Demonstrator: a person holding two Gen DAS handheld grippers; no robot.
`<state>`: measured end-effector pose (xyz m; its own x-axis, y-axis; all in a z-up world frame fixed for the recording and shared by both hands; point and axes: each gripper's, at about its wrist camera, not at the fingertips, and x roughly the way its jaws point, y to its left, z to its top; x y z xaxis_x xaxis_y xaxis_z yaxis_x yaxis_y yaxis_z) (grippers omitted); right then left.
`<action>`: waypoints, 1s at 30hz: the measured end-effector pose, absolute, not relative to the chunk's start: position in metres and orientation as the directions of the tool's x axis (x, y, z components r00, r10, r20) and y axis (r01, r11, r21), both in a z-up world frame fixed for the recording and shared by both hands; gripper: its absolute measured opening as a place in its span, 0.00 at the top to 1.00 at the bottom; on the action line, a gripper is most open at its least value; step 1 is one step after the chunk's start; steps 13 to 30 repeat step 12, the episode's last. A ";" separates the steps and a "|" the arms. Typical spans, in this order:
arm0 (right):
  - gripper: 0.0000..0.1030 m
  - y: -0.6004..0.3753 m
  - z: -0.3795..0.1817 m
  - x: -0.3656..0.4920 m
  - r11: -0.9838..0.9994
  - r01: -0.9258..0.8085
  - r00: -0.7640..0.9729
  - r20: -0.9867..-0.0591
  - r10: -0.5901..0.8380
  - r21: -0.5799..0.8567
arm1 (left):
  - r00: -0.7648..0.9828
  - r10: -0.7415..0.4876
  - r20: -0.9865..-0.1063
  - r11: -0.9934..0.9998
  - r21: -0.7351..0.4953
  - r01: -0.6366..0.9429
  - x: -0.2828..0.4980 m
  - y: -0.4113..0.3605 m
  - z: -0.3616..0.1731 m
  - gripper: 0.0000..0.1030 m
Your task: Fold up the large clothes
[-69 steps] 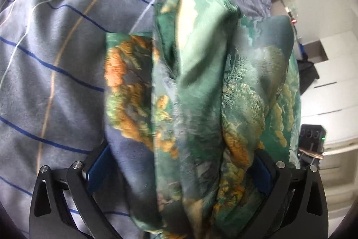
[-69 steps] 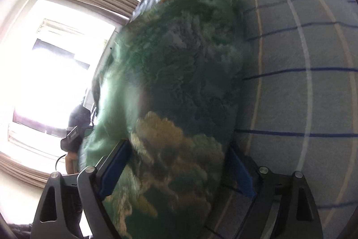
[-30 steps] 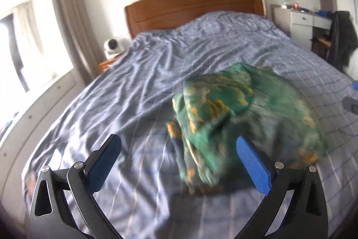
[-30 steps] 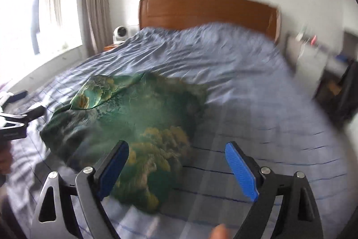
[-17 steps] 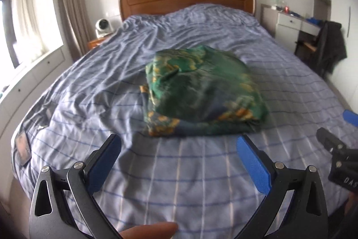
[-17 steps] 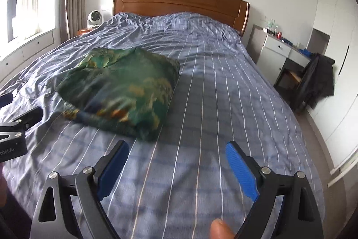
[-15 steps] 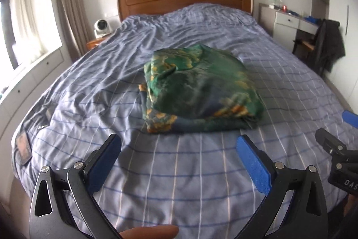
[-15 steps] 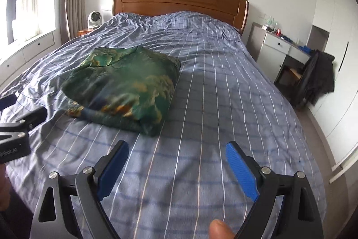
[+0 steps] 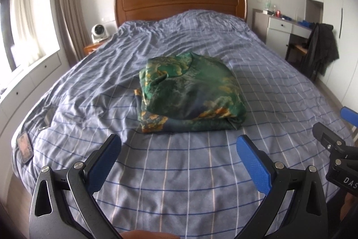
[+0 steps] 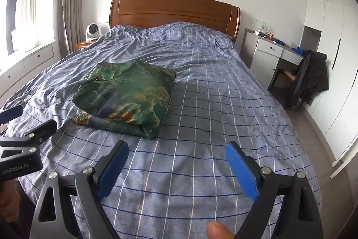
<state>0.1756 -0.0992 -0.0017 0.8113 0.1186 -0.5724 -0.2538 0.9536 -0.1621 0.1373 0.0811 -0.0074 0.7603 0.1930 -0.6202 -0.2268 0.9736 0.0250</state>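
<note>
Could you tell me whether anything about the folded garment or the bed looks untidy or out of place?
The garment lies folded on the bed, but not neatly: its top-left corner is rumpled and a lower layer sticks out along the left and front edges. The bedcover is wrinkled towards the headboard. Nothing looks spilled or damaged.

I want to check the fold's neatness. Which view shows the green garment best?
The left wrist view: the folded green garment lies centred and near, its layered left edge visible. The right wrist view shows it off to the left, at an angle.
</note>
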 end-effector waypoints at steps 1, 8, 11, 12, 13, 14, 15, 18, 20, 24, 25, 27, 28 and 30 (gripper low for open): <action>0.12 -0.099 -0.001 0.176 0.954 -0.253 0.811 -0.573 0.117 -0.163 | 0.760 0.192 -0.621 0.974 0.024 -0.226 0.137 0.081 -0.007 0.00; 0.12 -0.100 0.000 0.175 0.954 -0.251 0.814 -0.569 0.116 -0.165 | 0.784 0.146 -0.603 0.976 -0.042 -0.214 0.134 0.084 -0.004 0.00; 0.12 -0.101 0.000 0.174 0.954 -0.250 0.818 -0.563 0.117 -0.166 | 0.793 0.169 -0.586 0.973 -0.027 -0.228 0.132 0.083 -0.003 0.00; 0.12 -0.101 0.001 0.174 0.954 -0.251 0.817 -0.564 0.119 -0.163 | 0.793 0.182 -0.581 0.972 -0.017 -0.235 0.131 0.083 -0.003 0.00; 0.12 -0.101 0.001 0.174 0.954 -0.251 0.817 -0.564 0.119 -0.163 | 0.793 0.182 -0.581 0.972 -0.017 -0.235 0.131 0.083 -0.003 0.00; 0.12 -0.101 0.001 0.174 0.954 -0.251 0.817 -0.564 0.119 -0.163 | 0.793 0.182 -0.581 0.972 -0.017 -0.235 0.131 0.083 -0.003 0.00; 0.12 -0.101 0.001 0.174 0.954 -0.251 0.817 -0.564 0.119 -0.163 | 0.793 0.182 -0.581 0.972 -0.017 -0.235 0.131 0.083 -0.003 0.00; 0.12 -0.101 0.001 0.174 0.954 -0.251 0.817 -0.564 0.119 -0.163 | 0.793 0.182 -0.581 0.972 -0.017 -0.235 0.131 0.083 -0.003 0.00; 0.12 -0.101 0.001 0.174 0.954 -0.251 0.817 -0.564 0.119 -0.163 | 0.793 0.182 -0.581 0.972 -0.017 -0.235 0.131 0.083 -0.003 0.00; 0.12 -0.101 0.001 0.174 0.954 -0.251 0.817 -0.564 0.119 -0.163 | 0.793 0.182 -0.581 0.972 -0.017 -0.235 0.131 0.083 -0.003 0.00; 0.12 -0.101 0.001 0.174 0.954 -0.251 0.817 -0.564 0.119 -0.163 | 0.793 0.182 -0.581 0.972 -0.017 -0.235 0.131 0.083 -0.003 0.00; 0.12 -0.101 0.001 0.174 0.954 -0.251 0.817 -0.564 0.119 -0.163 | 0.793 0.182 -0.581 0.972 -0.017 -0.235 0.131 0.083 -0.003 0.00; 0.12 -0.101 0.001 0.174 0.954 -0.251 0.817 -0.564 0.119 -0.163 | 0.793 0.182 -0.581 0.972 -0.017 -0.235 0.131 0.083 -0.003 0.00; 0.12 -0.101 0.001 0.174 0.954 -0.251 0.817 -0.564 0.119 -0.163 | 0.793 0.182 -0.581 0.972 -0.017 -0.235 0.131 0.083 -0.003 0.00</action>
